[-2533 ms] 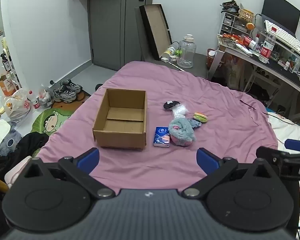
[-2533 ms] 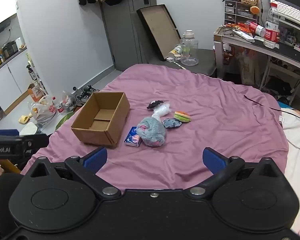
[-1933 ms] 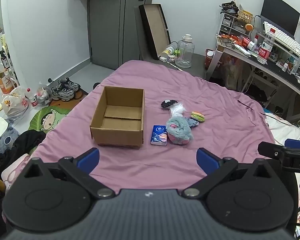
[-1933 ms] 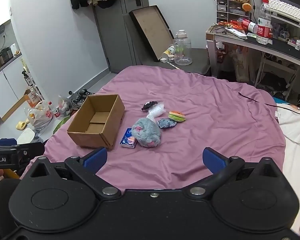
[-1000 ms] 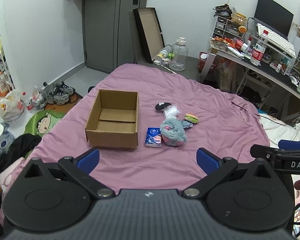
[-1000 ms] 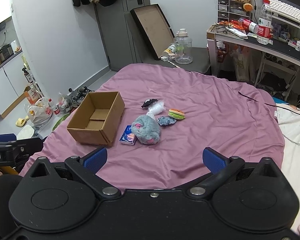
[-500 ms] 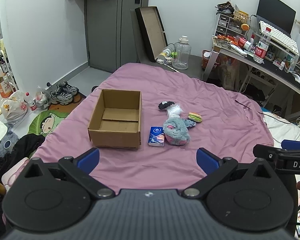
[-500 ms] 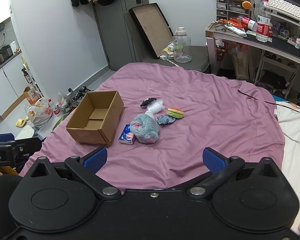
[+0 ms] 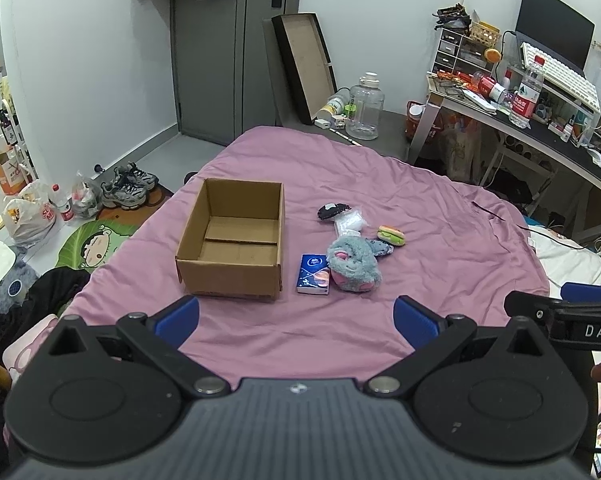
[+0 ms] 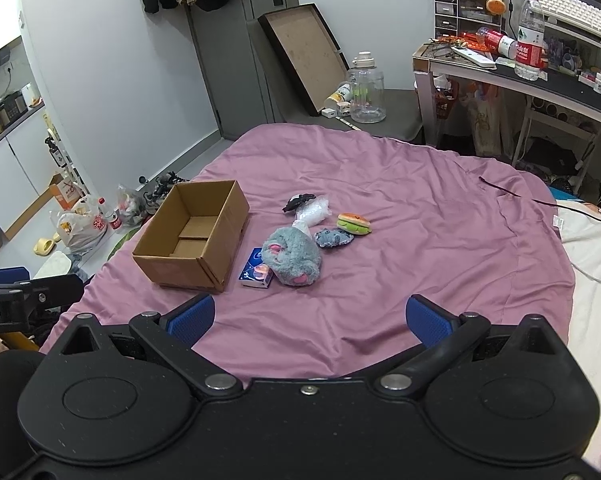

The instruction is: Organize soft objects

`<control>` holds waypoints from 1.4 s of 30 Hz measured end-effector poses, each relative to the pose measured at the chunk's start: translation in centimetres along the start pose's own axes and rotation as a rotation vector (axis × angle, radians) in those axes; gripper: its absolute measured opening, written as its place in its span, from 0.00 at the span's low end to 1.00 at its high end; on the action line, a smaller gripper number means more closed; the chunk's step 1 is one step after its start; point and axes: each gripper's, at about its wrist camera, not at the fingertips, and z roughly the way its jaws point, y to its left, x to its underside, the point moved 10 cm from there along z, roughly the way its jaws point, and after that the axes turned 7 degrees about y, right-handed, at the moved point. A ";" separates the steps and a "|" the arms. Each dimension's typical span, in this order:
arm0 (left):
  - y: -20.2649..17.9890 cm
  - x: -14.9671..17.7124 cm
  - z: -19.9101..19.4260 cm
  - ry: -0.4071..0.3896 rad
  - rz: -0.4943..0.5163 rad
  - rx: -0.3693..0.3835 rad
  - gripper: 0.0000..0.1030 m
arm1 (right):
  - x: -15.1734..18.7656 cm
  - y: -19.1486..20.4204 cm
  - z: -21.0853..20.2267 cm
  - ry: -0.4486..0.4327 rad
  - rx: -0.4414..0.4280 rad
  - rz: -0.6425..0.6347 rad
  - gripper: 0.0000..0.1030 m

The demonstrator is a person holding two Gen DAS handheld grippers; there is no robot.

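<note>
An open, empty cardboard box (image 9: 232, 240) (image 10: 194, 238) sits on the purple bedspread (image 9: 440, 216) (image 10: 420, 216). To its right lie a blue tissue pack (image 9: 313, 273) (image 10: 256, 274), a grey-and-pink plush toy (image 9: 352, 265) (image 10: 292, 256), a small grey pouch (image 10: 333, 237), a burger-shaped toy (image 9: 390, 235) (image 10: 354, 223), a clear plastic bag (image 9: 348, 224) (image 10: 312, 210) and a black soft item (image 9: 330, 211) (image 10: 297, 202). My left gripper (image 9: 296, 320) and my right gripper (image 10: 308, 316) both hang open near the bed's front edge, well short of the objects, holding nothing.
A desk (image 9: 540, 128) cluttered with bottles and a keyboard stands at the right. A large water jug (image 9: 365, 108) and a leaning tray (image 9: 304, 68) stand beyond the bed. Shoes (image 9: 128, 186), bags and a green mat (image 9: 96, 246) cover the floor at left.
Both cameras drift slightly over the bed; the view of the box and toys shifts a little. Nothing on the bed has moved, and both grippers stay open.
</note>
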 end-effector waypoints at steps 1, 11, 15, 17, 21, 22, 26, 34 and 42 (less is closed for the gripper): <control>0.0 0.0 0.1 0.002 -0.002 0.000 1.00 | -0.1 -0.1 0.0 0.001 0.000 0.000 1.00; -0.2 -0.6 1.9 0.030 -0.004 0.020 1.00 | -0.5 -0.3 1.3 0.027 -0.036 0.017 1.00; -0.6 -1.0 2.9 0.037 0.001 0.029 1.00 | -0.9 -0.5 2.3 0.037 -0.026 0.015 1.00; -0.9 -1.0 3.6 0.044 0.003 0.028 1.00 | -1.0 -0.7 2.9 0.045 -0.027 0.021 1.00; -1.4 -1.1 5.0 0.053 0.005 0.040 0.99 | -1.1 -1.3 4.2 0.054 -0.025 0.035 1.00; -1.6 -1.1 5.4 0.055 0.004 0.043 0.99 | -1.1 -1.5 4.6 0.059 -0.023 0.041 1.00; -1.7 -1.2 7.0 0.068 -0.016 0.053 0.97 | -1.3 -2.3 5.8 0.060 -0.012 0.061 1.00; -2.2 -1.9 9.6 0.073 -0.037 0.054 0.97 | -1.7 -3.4 7.7 0.049 -0.044 0.099 1.00; -2.7 -1.9 12.6 0.107 -0.064 0.052 0.97 | -2.0 -5.0 10.0 0.046 -0.045 0.160 1.00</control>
